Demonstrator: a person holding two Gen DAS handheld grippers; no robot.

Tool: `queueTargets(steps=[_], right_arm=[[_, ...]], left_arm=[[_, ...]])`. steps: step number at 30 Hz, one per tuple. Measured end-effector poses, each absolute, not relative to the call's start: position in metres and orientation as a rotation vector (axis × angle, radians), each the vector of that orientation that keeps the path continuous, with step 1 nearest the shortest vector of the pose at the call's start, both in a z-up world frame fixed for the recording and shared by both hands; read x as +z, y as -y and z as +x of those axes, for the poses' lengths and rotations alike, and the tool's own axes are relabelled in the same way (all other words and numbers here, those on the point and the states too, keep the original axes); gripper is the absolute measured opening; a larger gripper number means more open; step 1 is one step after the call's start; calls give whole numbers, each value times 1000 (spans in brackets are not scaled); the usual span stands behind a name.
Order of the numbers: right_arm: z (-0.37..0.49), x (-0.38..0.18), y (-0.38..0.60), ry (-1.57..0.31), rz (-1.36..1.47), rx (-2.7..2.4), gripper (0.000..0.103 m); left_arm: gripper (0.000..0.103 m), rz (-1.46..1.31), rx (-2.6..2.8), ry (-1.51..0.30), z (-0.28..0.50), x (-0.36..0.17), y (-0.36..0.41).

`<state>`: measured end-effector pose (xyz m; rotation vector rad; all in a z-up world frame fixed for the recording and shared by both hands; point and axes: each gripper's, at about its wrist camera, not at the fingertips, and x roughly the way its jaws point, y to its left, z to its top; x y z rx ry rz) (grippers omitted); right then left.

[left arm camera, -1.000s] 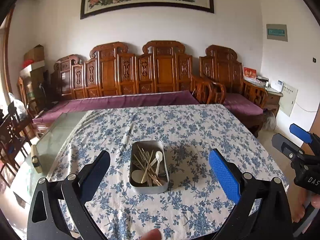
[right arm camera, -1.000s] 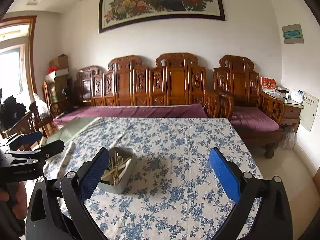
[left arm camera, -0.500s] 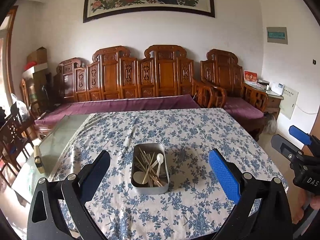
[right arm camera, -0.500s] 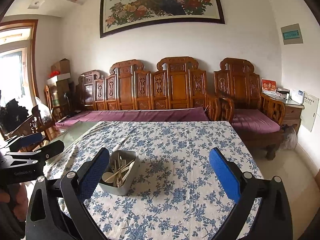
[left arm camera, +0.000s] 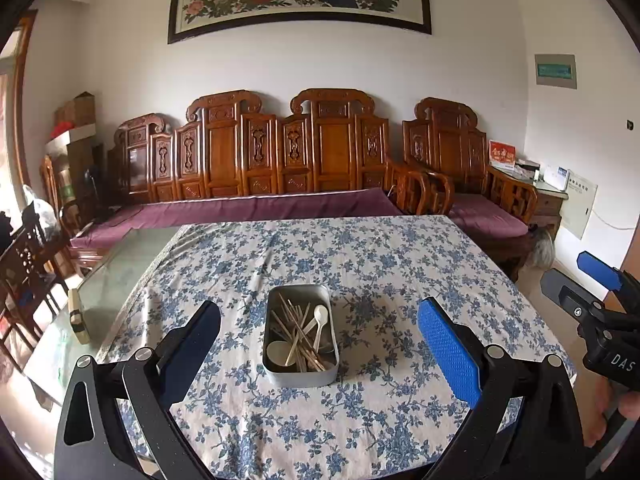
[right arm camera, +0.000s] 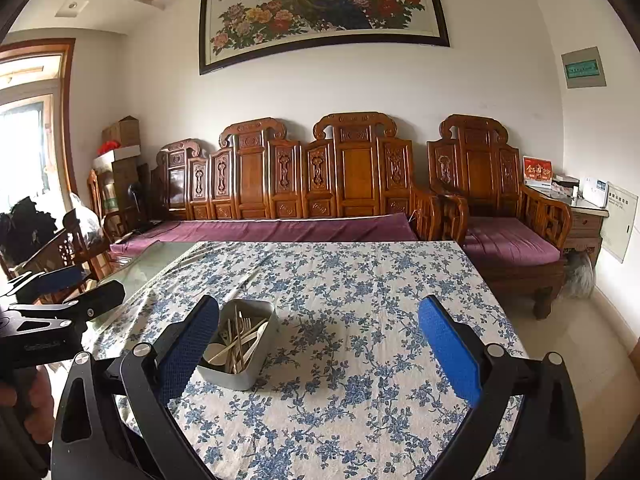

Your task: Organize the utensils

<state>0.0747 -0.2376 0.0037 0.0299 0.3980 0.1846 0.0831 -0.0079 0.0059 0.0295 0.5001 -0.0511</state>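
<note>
A rectangular metal tin (left arm camera: 300,372) stands on the floral tablecloth, holding several wooden chopsticks (left arm camera: 298,334) and a white spoon (left arm camera: 320,320). In the right wrist view the tin (right arm camera: 244,376) lies low at the left, with forks and spoons in it. My left gripper (left arm camera: 318,344) is open and empty, held above the near side of the tin. My right gripper (right arm camera: 318,344) is open and empty, to the right of the tin. Each gripper shows at the edge of the other's view: the right one (left arm camera: 576,284), the left one (right arm camera: 68,288).
The table (left arm camera: 380,264) wears a blue floral cloth, with bare glass (left arm camera: 116,276) at its left. A small pale object (left arm camera: 78,316) lies on the glass edge. A carved wooden sofa (left arm camera: 280,160) with purple cushions stands behind the table; chairs stand at the left.
Both views have tilted upward and drawn back slightly, so the tin sits a little lower and nearer the frame centre. Both grippers stay open.
</note>
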Motion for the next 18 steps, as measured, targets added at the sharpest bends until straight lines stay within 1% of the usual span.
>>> queueTargets(steps=[18], right_arm=[[79,-6,235,-411,34,187,100]], left_arm=[[95,28,-53,-503,78,5,9]])
